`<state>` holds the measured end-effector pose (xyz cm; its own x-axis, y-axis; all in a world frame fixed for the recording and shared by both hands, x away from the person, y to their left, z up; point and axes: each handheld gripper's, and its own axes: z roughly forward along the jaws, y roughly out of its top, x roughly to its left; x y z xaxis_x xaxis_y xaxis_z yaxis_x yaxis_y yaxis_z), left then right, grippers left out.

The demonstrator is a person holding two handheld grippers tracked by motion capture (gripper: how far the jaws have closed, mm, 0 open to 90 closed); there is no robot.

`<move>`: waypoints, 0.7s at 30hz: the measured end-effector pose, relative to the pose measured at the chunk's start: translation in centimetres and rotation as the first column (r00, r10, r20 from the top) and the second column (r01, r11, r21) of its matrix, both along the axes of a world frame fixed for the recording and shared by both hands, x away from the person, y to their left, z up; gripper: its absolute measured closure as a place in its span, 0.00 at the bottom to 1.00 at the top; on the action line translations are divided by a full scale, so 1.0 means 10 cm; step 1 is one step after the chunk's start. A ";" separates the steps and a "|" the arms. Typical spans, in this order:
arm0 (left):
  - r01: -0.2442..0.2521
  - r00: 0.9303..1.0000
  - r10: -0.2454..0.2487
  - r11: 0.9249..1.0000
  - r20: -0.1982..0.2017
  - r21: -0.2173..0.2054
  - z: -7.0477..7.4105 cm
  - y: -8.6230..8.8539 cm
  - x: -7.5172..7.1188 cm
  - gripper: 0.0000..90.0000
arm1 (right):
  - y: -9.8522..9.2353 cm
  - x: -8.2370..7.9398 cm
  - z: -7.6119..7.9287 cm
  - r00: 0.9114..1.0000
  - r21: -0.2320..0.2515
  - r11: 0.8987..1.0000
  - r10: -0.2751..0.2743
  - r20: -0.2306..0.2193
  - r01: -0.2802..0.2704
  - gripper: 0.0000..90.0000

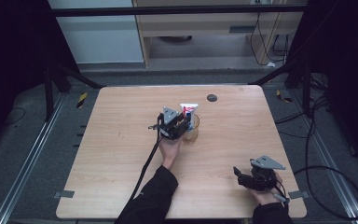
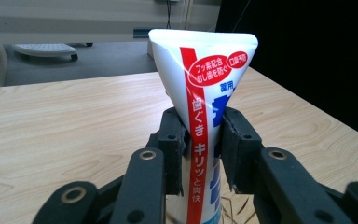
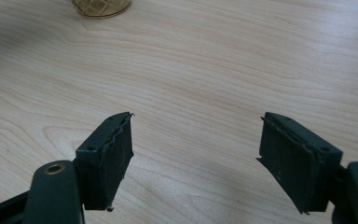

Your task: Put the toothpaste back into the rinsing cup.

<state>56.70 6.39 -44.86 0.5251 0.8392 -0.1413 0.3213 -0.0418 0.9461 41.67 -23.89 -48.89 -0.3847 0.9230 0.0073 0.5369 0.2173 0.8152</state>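
Plainly gripped the tube point(image 2: 200, 70) with the left gripper point(image 1: 184, 122), pads pressed to both flat faces below the wide crimp. Found it upright in the glass point(image 1: 192, 131), crimp up, about mid-table point(image 1: 121, 140) and a little toward the far side.

Judged it light, soft-walled and glossy: likely to dent under a hard squeeze, and to slide through the pads under a loose one. Judged it best taken across the flat faces, as pinched here, not at the crimp's thin edge. Took the glass for fragile and easy to tip. Called for a straight lift up and out, with no sideways drag on the rim.

Kept the right gripper point(image 1: 240, 176) low by the near right corner, jaws wide apart with nothing between them, aimed left over bare wood and well apart from the glass. Saw open tabletop left, right and near of the glass, with just a small dark disc point(image 1: 211, 97) by the far edge. Left little margin between the right gripper and the near edge.
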 end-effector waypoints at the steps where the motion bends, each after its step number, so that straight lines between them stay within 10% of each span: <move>1: 0.001 1.000 -0.001 1.000 -0.004 -0.011 -0.02 0.01 0.00 0.77 | 0.00 0.00 -0.01 1.000 -0.003 1.000 0.001 0.000 -0.001 0.28; 13: 0.029 0.999 -0.028 0.999 0.038 -0.032 0.07 0.11 -0.12 0.59 | -0.01 0.00 0.00 1.000 -0.004 1.000 -0.002 0.000 0.002 0.28; 21: 0.050 0.999 -0.051 0.998 0.015 0.050 0.20 0.33 -0.35 0.42 | -0.07 -0.02 0.01 1.000 -0.003 1.000 -0.021 0.011 0.021 0.27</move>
<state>53.16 9.73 -42.89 0.5688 0.8173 -0.0915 0.3023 -0.1044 0.9475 41.47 -24.57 -48.79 -0.3650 0.9310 0.0004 0.5327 0.2085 0.8202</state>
